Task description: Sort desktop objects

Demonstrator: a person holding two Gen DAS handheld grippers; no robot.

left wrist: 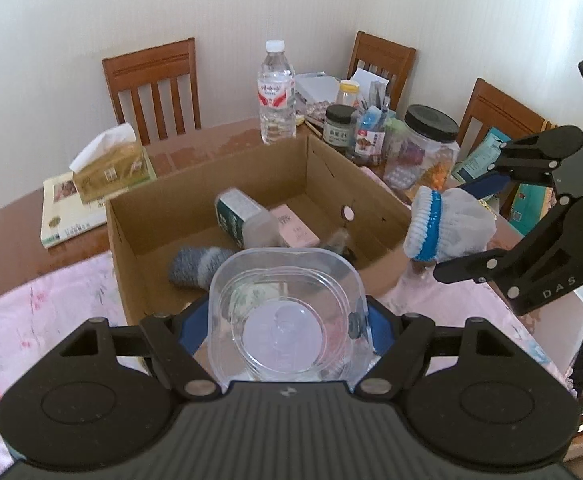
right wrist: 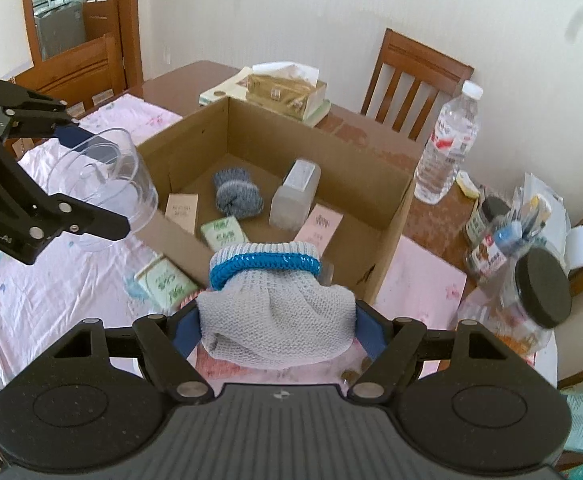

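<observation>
Both claws are loaded, left claw clamped on a clear plastic tub at lower centre, right claw pinching a grey knit glove over the cardboard box rim, so either could miss the box if let go early.

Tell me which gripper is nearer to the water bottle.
Right, as far as I can judge. The right gripper, holding a glove, is on the water bottle's side of the box; the left gripper, holding a clear container, hangs over the box's near edge.
</observation>
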